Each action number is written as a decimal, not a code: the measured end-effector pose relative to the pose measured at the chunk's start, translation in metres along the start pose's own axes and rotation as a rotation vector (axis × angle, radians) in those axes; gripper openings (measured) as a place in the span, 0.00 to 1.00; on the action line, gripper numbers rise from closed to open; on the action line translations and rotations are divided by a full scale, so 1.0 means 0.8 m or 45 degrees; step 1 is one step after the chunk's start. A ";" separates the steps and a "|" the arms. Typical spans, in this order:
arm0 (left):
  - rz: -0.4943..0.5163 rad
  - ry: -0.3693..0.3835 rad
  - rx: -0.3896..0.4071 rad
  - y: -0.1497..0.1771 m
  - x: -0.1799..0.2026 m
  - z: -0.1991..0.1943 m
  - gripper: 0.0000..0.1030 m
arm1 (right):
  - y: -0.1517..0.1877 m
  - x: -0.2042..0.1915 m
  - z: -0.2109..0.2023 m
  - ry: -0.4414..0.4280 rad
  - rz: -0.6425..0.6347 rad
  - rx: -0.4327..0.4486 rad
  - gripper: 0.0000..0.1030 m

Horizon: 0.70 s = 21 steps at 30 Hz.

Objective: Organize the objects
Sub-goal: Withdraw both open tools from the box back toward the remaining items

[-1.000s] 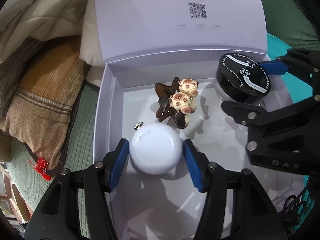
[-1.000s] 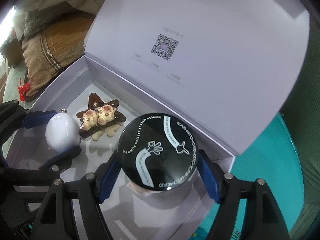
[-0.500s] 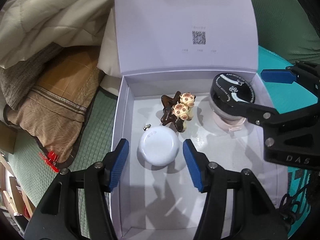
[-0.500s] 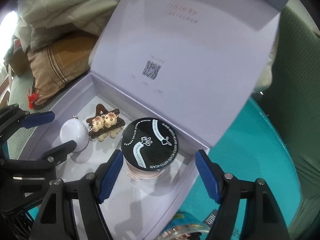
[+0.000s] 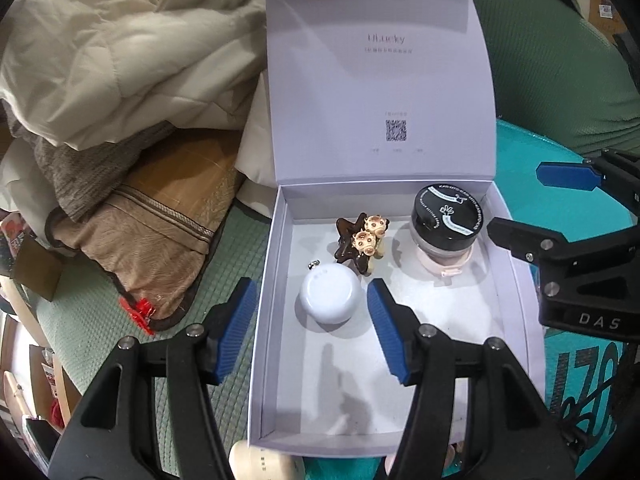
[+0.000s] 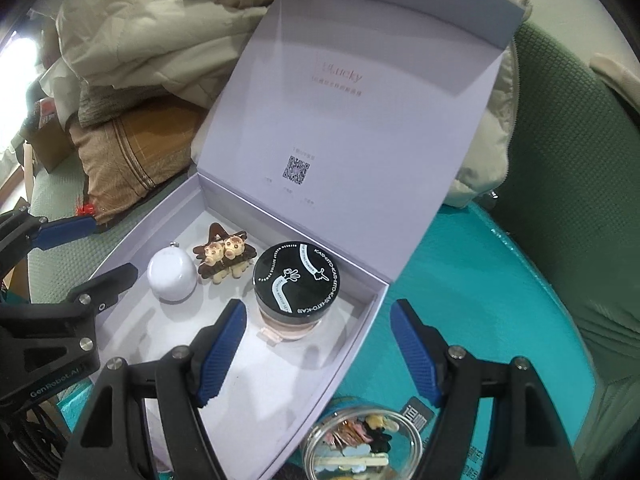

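An open lavender gift box (image 5: 514,292) (image 6: 362,320) holds three things. A white round case (image 5: 329,298) (image 6: 172,276) rests at the left. A brown star hair clip with two small pig figures (image 5: 362,240) (image 6: 222,256) lies behind it. A black-lidded powder jar (image 5: 446,220) (image 6: 296,280) stands at the right. My left gripper (image 5: 312,328) is open above the box, short of the white case and holding nothing. My right gripper (image 6: 316,354) is open over the box's right wall, pulled back from the jar.
The box lid (image 5: 380,80) stands upright behind. A cream quilt (image 5: 120,60) and a brown cushion (image 5: 152,232) lie to the left on green matting. A clear jar of small clips (image 6: 360,444) sits on the teal surface (image 6: 480,300) near the right gripper.
Both grippers have opened and drawn back and upward from the box. The white case and the black-lidded jar, let go, now rest on the box floor.
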State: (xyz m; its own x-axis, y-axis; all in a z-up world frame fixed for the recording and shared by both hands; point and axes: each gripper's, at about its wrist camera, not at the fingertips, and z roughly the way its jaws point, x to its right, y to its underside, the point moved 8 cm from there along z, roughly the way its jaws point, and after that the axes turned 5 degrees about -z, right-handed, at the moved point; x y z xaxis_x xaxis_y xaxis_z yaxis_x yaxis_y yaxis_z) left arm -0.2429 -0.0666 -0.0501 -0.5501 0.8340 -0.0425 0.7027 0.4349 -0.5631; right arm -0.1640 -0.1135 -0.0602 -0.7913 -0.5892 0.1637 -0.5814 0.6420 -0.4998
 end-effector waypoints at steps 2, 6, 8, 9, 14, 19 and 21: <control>-0.004 -0.006 0.019 -0.009 -0.039 0.013 0.59 | 0.000 0.000 -0.011 0.015 -0.005 0.019 0.73; -0.017 -0.008 0.055 -0.004 -0.041 -0.010 0.61 | 0.002 -0.002 -0.027 0.015 -0.003 0.045 0.73; -0.020 -0.010 0.069 -0.005 -0.038 -0.019 0.63 | 0.003 -0.004 -0.034 0.013 -0.005 0.056 0.73; -0.024 -0.020 0.076 -0.004 -0.039 -0.020 0.65 | 0.004 -0.004 -0.038 0.012 -0.005 0.062 0.73; -0.037 -0.026 0.108 0.004 -0.042 -0.039 0.71 | 0.007 -0.012 -0.055 -0.003 -0.001 0.091 0.74; -0.057 -0.024 0.134 0.009 -0.052 -0.058 0.73 | 0.011 -0.021 -0.070 -0.013 0.000 0.116 0.76; -0.062 -0.023 0.142 0.011 -0.054 -0.064 0.73 | 0.012 -0.024 -0.076 -0.014 0.001 0.126 0.76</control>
State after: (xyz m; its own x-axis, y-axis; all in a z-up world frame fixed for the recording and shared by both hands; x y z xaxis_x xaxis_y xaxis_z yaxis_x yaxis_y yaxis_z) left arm -0.1902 -0.0814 -0.0108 -0.5910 0.8062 -0.0274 0.6213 0.4333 -0.6528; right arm -0.1658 -0.0657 -0.0164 -0.7890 -0.5947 0.1542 -0.5591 0.5910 -0.5815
